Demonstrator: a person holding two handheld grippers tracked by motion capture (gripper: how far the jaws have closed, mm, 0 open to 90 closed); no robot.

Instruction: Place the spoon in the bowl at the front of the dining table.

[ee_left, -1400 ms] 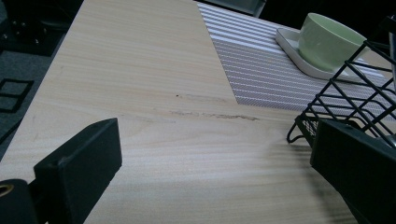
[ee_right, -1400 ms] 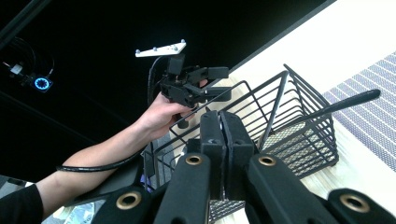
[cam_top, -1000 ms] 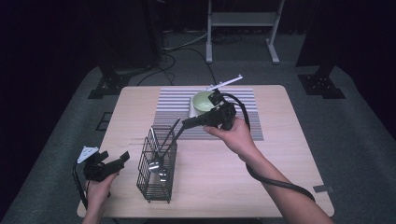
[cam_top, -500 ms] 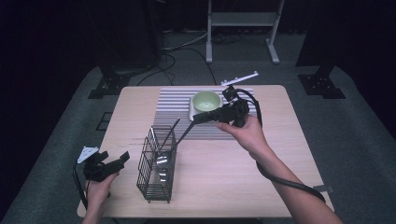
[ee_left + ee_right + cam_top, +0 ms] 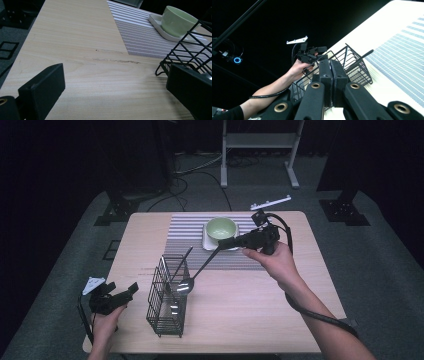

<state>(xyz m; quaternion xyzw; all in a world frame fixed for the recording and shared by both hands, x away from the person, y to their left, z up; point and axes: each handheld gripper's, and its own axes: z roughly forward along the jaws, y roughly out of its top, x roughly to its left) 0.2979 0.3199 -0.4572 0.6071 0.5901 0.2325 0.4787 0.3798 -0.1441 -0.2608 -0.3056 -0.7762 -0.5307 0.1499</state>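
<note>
My right gripper (image 5: 222, 243) is shut on the handle of a dark spoon (image 5: 200, 267) above the striped mat (image 5: 185, 232). The spoon slants down to the left, and its bowl hangs at the top right edge of the black wire basket (image 5: 167, 312). In the right gripper view the jaws (image 5: 331, 67) press together and hide the handle. A second dark utensil (image 5: 181, 262) stands in the basket. My left gripper (image 5: 125, 292) rests open at the table's near left corner, a little left of the basket (image 5: 185, 47), its jaws (image 5: 116, 75) wide apart with nothing between them.
A green bowl (image 5: 221, 227) sits on a white square plate (image 5: 207, 242) at the back of the mat, just behind the right gripper. The wooden table (image 5: 260, 315) has bare surface right of the basket. A metal stand (image 5: 260, 140) is on the floor beyond.
The right hand has moved to the right and slightly up, drawing the spoon with it so that its bowl is now at the basket's top edge. The left hand has stayed still.
</note>
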